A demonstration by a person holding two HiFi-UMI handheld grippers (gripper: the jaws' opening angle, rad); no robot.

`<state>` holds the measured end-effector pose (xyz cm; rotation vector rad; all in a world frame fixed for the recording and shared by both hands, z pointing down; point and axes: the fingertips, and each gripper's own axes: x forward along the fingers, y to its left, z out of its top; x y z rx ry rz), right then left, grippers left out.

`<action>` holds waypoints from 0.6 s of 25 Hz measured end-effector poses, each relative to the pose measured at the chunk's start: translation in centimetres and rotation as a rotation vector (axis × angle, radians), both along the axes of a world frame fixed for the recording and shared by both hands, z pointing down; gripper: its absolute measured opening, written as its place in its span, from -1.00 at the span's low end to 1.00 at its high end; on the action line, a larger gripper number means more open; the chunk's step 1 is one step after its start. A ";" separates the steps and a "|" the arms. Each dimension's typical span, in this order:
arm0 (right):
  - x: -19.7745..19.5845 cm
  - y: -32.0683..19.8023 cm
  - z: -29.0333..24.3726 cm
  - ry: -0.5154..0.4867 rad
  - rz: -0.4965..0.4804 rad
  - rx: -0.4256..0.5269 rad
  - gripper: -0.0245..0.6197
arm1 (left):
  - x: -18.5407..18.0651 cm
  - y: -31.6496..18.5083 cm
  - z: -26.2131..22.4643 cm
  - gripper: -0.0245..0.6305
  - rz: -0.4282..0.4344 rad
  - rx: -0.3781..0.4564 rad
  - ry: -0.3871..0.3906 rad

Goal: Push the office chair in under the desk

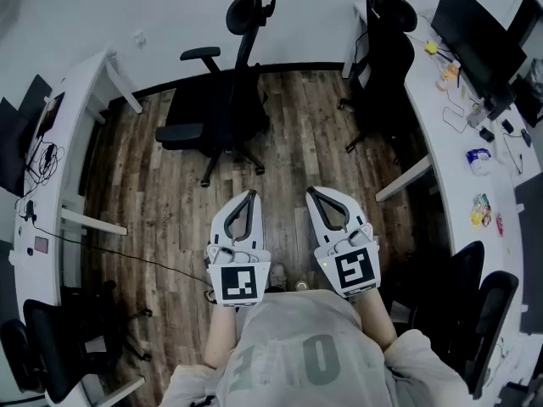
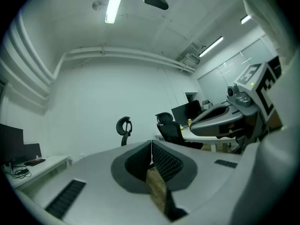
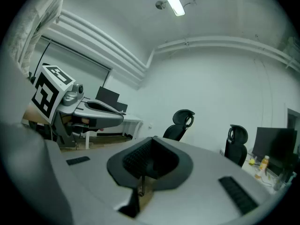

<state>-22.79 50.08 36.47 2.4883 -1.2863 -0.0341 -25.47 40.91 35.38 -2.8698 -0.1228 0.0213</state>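
**Chair out in the open, both grippers closed and empty**

The office chair (image 1: 222, 113) stands free on the wood floor (image 1: 297, 142). Its seat is turned toward the white desk (image 1: 75, 113) to the chair's left in the head view, with a clear gap between them. It's not tucked in, so by my read the push hasn't started.

The left gripper (image 1: 249, 197) and right gripper (image 1: 314, 193) sit side by side on the near side of the chair, well apart from it and touching nothing. Each gripper's own view shows its pads pressed together with nothing between. That fits the job: this is a shove, not a grasp, and closed tips make a solid blunt nose. Both are held roughly level and aimed toward the chair, which looks like lining up.

The backrest is on the chair's side away from the desk, so contact there should drive the seat straight in. The grippers are now side-on to the chair, so they likely need to come round to the backrest first.

Risks:
- The castors swivel, so an off-centre push would spin the chair.
- I can't tell whether the armrests clear the desk edge.
- A black cable (image 1: 144, 261) lies on the floor near-left of the chair, probably off the push line.

A second chair (image 1: 383, 49), to the right of the office chair, looks parked and probably isn't the target
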 end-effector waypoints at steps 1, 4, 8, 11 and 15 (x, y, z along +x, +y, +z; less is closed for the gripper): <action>0.1 -0.1 0.1 0.001 0.002 -0.002 -0.86 | 0.1 -0.2 0.1 -0.87 0.000 0.003 0.000; 0.5 -0.3 0.1 0.003 0.011 -0.004 -0.86 | 0.3 -0.7 0.3 -0.87 0.004 0.005 -0.002; 1.2 -0.5 0.2 -0.006 0.025 0.001 -0.86 | 0.6 -1.5 0.4 -0.87 0.010 -0.007 -0.005; 1.8 -1.0 0.4 -0.012 0.038 -0.001 -0.86 | 1.0 -2.4 0.7 -0.87 0.013 -0.016 -0.010; 2.3 -2.1 1.0 -0.033 0.053 0.015 -0.86 | 1.5 -3.9 1.2 -0.87 0.015 -0.030 -0.015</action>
